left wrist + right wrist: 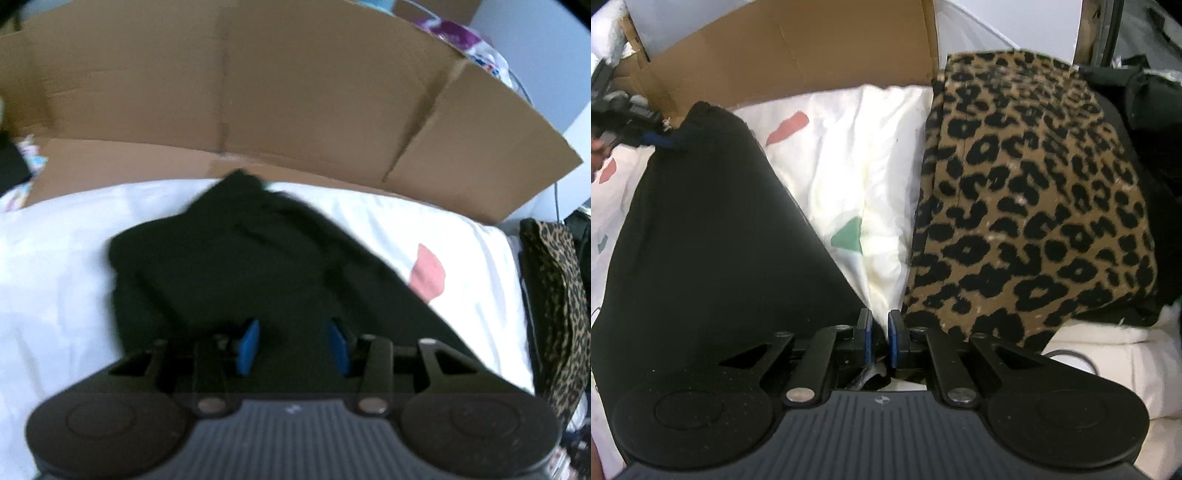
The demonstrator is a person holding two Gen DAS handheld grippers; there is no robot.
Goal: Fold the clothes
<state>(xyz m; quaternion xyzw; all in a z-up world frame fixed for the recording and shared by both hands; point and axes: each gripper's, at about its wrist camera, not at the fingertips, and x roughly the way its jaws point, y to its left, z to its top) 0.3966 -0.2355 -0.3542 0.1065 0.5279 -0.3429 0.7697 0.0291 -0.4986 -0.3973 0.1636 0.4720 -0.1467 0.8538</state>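
I have the black garment spread on the bed, left of the leopard-print stack. My right gripper pinches its near edge; left gripper clamps the far corner. I'd carry both level, keeping the fabric taut.

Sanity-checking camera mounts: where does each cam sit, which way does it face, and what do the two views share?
Left wrist: on the left claw, facing forward and down over the black garment on the white bedding, cardboard behind; own blue pads apart.
Right wrist: on the right claw, facing down between the garment and the leopard-print fabric; own pads nearly together; the left claw shows at far left.
Shared: garment, bedding, cardboard, leopard-print fabric.
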